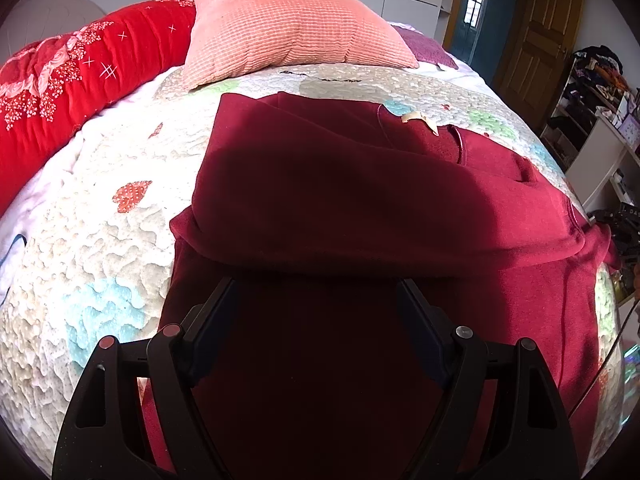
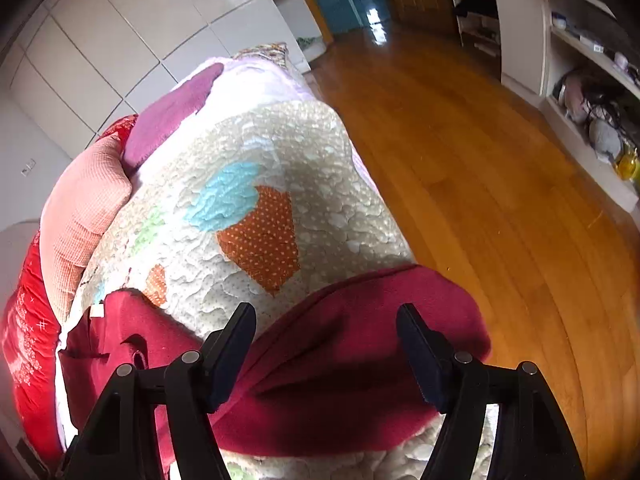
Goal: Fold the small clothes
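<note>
A dark red garment (image 1: pixel 340 208) lies on the quilted bed cover (image 1: pixel 100 220), with one part folded across its lower body. A tan label shows near its collar. My left gripper (image 1: pixel 316 284) is open and empty, just above the garment's lower part, short of the folded edge. In the right wrist view the same garment (image 2: pixel 360 344) hangs over the bed's right edge. My right gripper (image 2: pixel 326 312) is open and empty above that end of the garment.
A pink pillow (image 1: pixel 292 28) and a red floral bolster (image 1: pixel 80 76) lie at the head of the bed. The bed drops off to a wooden floor (image 2: pixel 480 160) on the right. Shelves with clutter (image 2: pixel 592 92) stand along the far wall.
</note>
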Demonstrator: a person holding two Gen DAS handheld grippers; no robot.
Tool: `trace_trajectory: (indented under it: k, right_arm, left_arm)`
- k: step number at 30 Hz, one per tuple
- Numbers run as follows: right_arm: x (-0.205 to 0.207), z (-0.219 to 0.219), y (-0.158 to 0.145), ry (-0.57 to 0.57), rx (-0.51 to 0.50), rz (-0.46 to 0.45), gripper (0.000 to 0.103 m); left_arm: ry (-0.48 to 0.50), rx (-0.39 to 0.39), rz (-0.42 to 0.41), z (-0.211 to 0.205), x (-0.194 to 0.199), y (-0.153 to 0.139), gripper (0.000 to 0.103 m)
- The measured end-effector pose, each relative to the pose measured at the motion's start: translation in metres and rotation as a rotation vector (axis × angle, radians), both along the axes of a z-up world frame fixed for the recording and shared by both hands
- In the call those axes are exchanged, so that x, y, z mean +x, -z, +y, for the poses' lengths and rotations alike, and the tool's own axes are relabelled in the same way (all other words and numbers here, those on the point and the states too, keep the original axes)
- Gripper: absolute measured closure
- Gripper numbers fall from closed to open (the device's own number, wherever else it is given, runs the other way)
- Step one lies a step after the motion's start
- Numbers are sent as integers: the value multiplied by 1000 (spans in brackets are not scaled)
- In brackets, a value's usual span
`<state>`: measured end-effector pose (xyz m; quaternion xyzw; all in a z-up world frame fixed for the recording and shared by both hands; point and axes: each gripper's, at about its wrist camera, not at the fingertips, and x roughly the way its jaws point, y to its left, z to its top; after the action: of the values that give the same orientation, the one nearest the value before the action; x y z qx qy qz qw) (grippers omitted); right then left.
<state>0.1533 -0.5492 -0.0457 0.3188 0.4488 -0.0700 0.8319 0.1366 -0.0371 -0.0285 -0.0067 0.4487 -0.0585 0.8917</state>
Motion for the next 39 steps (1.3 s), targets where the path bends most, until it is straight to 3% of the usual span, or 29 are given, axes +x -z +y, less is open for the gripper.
trace_trajectory:
  k: [2, 6, 11, 14, 17, 19, 20, 21, 22, 24, 29, 33, 39]
  right_arm:
    - [2, -10, 19, 27, 141, -17, 53]
    - [-19, -11, -1, 26, 72, -91, 89]
    - [-46, 18, -82, -60, 63, -343, 90]
    - [-43, 79, -138, -259, 57, -499, 90]
    - [-42, 166, -164, -557, 44, -601, 90]
    - [-40, 224, -155, -743, 9, -581, 90]
    - [-39, 250, -141, -811, -28, -528, 85]
    - [-36, 270, -125, -845, -80, -460, 67]
    - [-34, 284, -109, -854, -128, -401, 57]
    - [-33, 293, -80, -855, -166, -329, 53]
    - [-42, 252, -62, -741, -80, -295, 53]
    - [-54, 213, -71, -643, -124, -323, 51]
    - [-54, 189, -72, -581, -164, -315, 49]
  left_arm:
    - [9, 12, -4, 0, -3, -2, 23]
    - [4, 25, -31, 10, -8, -10, 23]
    - [-92, -82, -57, 46, -7, -26, 23]
    - [-152, -165, -87, 67, -8, -40, 23]
    - [-194, -218, -117, 82, -9, -51, 23]
    - [-206, -248, -121, 89, -10, -53, 23]
    - [-207, -260, -116, 91, -9, -52, 23]
    - [-208, -270, -108, 93, -8, -50, 23]
    - [-207, -279, -99, 95, -7, -49, 23]
    - [-198, -291, -87, 97, -5, -45, 23]
    - [-204, -281, -87, 103, 3, -38, 23]
    - [-200, -249, -64, 97, 19, -30, 23]
    - [-36, -190, -132, 64, 16, -32, 23]
